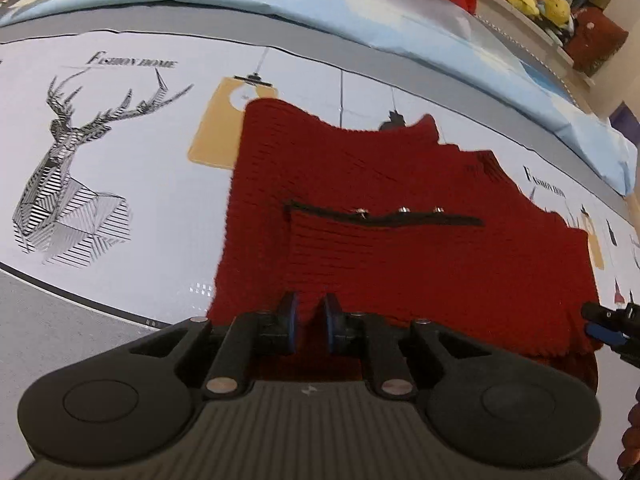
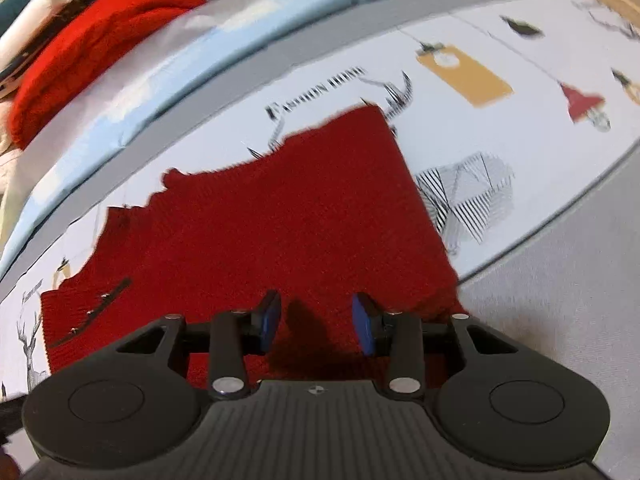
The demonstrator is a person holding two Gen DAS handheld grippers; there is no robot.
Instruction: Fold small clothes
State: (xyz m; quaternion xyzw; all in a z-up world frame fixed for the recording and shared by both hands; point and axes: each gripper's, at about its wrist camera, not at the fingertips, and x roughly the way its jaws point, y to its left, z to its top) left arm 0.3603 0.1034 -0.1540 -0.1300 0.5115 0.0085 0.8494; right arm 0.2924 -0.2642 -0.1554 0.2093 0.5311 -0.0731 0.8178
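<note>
A dark red knitted garment [image 1: 380, 216] lies flat on the white printed bedsheet [image 1: 120, 160]. Both grippers tilt steeply down over its near edge. The left gripper [image 1: 311, 322] stands narrowly parted over the knit, its pads apart from it. The right gripper [image 2: 316, 322], near the right corner, gapes wider, gripping nothing.

Each camera sat just behind its own gripper and looked steeply down along the fingers, close over the red knit [image 1: 360, 184] on the printed sheet [image 1: 120, 160]. The left view faced the knit's left half, and the right view faced its right half [image 2: 280, 216]. Both shared the knit, its black strip [image 1: 384, 218] [image 2: 90, 312] and the blue bedding [image 1: 248, 4] behind.
</note>
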